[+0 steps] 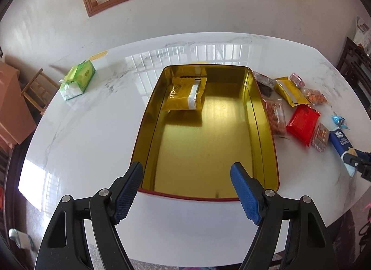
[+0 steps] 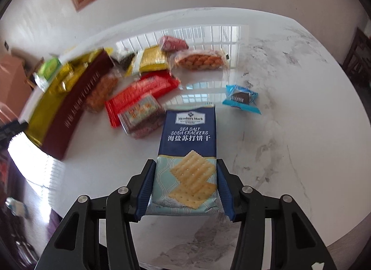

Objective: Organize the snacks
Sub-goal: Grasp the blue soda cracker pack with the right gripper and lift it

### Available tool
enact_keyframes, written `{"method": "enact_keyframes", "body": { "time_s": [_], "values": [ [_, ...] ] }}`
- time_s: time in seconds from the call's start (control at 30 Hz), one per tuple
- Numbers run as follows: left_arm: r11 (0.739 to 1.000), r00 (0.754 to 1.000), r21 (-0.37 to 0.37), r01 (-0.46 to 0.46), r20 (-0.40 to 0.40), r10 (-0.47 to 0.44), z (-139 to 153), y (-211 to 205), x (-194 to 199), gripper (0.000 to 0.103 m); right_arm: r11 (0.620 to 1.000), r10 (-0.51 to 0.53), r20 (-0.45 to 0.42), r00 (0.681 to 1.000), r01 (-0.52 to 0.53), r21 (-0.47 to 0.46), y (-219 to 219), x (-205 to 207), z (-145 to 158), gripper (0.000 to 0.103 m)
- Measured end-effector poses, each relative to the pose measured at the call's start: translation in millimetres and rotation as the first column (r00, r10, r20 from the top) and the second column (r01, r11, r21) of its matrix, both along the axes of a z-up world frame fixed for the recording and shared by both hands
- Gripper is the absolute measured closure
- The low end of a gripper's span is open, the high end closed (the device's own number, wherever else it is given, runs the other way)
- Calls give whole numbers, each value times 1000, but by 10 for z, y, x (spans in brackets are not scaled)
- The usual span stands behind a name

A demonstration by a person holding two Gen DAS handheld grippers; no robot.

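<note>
The right gripper (image 2: pixel 184 186) is clamped on a cracker pack (image 2: pixel 189 154), one blue pad pressed against each long side of its lower half; the pack's near end is hidden between the fingers. In the left wrist view only a sliver of that pack (image 1: pixel 339 141) shows at the tabletop's right edge, the gripper there mostly cut off. The left gripper (image 1: pixel 186 191) hangs wide apart with nothing between its pads, over the near end of the tin (image 1: pixel 266 130).

The tin sits mid-tabletop (image 1: pixel 92 135), gold inside, with one gold pouch (image 1: pixel 185 94) lying in its far left corner. Just beside the tin's right wall lie the loose snacks: a red pack (image 1: pixel 302 123), a second gold pouch (image 1: pixel 289 91), and several clear packets whose contents are too small to name. A blue candy (image 2: pixel 241 98) lies apart, toward the right edge. In the right wrist view the tin and the snacks by it are motion-blurred. A tissue box (image 1: pixel 77 80) stands near the far left edge.
</note>
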State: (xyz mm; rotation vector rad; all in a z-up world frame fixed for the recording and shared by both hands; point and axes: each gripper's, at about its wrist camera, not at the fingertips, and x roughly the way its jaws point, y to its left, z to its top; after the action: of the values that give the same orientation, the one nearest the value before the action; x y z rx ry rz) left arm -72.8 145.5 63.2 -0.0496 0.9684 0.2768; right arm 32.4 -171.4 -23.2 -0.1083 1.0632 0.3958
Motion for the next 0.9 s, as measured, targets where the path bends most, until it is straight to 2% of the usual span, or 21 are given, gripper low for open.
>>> {"method": "enact_keyframes", "body": {
  "time_s": [0.2,0.3,0.4,0.47,0.5,0.6,0.67,0.77,0.9],
  "values": [
    [1000,1000,-14,9,-8,-9,-35,-40,-11,25,997,7,2,1000,-7,-73,73,23,-80,53],
    [1000,1000,-14,23,-13,-23,-47,-78,-8,25,990,11,17,1000,-8,-139,142,69,-114,28],
    [999,999,-7,37,-15,-37,-56,-121,-3,25,990,38,21,999,-35,-134,205,85,-140,31],
    [999,999,-8,43,-14,-44,-57,-146,-3,25,988,66,39,997,-60,-141,234,62,-111,52],
    [999,999,-7,44,-14,-44,-55,-152,-4,25,988,71,36,997,-65,-139,224,60,-98,55],
    [999,999,-10,40,-12,-40,-53,-153,-9,25,991,56,26,998,-53,-125,113,52,-88,56],
    [999,999,-19,33,-10,-33,-51,-129,-21,25,997,34,7,999,-34,-75,0,18,-42,56],
    [999,1000,-31,24,-3,-24,-37,-80,-64,25,1000,18,5,1000,-18,6,-86,-33,147,56],
    [999,1000,-40,16,-2,-16,-48,-36,-128,25,991,51,26,998,-54,122,70,-49,491,56]
  ]
}}
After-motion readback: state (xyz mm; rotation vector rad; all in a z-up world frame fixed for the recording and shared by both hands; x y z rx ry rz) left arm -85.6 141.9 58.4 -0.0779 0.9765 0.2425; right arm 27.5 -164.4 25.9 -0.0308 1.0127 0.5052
